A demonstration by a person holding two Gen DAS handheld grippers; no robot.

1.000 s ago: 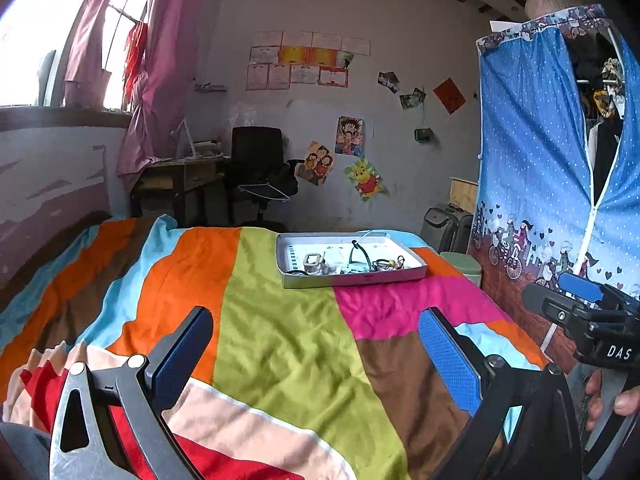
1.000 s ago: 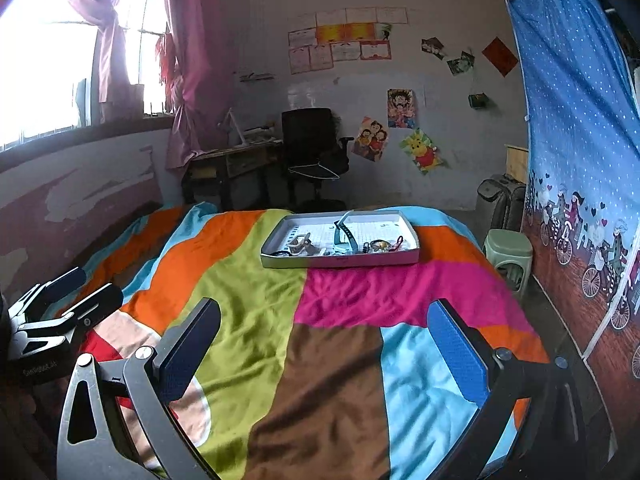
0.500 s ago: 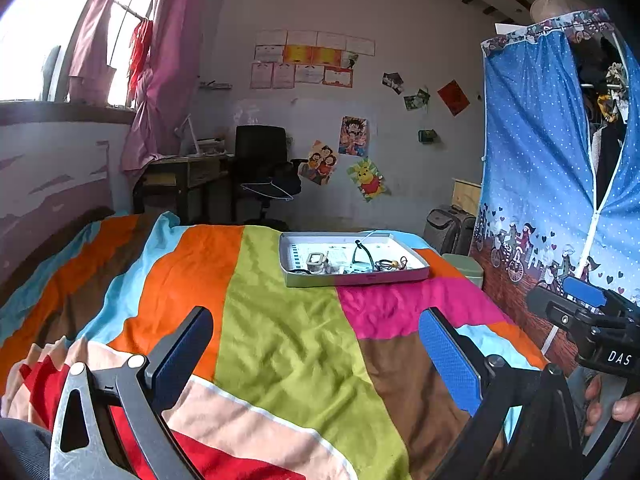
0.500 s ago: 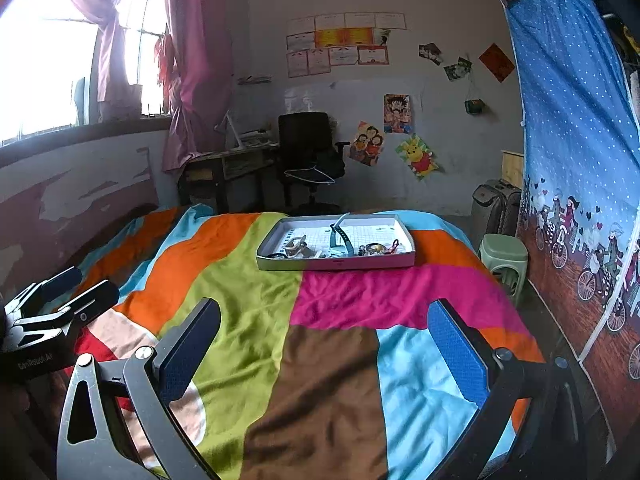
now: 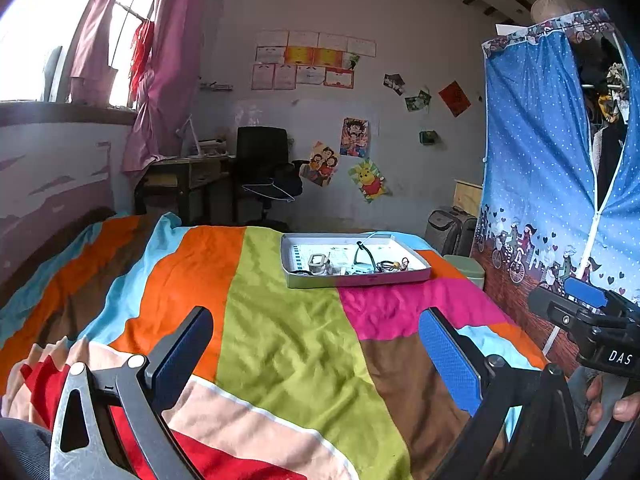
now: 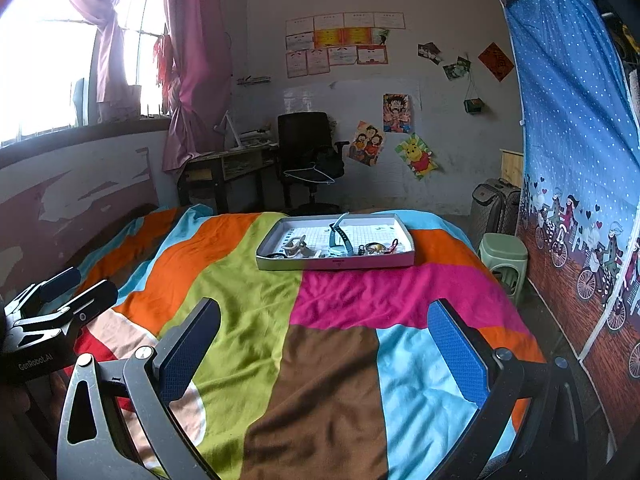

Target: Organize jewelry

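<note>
Jewelry tray [image 6: 336, 262] far across bedspread [image 6: 256, 320]; both hand-held grippers [image 5: 316, 344] [image 6: 324, 340] spread apart.

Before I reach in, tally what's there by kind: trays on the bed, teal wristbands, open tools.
Shallow white tray: 1
Teal wristband in it: 1
Open tools: 2 (left tool, right tool)
Total: 4; the other small pieces are too small to count.

Bare striped bedspread [image 6: 256, 320] lies open from the near edge to the far tray [image 6: 340, 262]; a blue curtain [image 6: 572, 160] seemingly crowds the right side.
</note>
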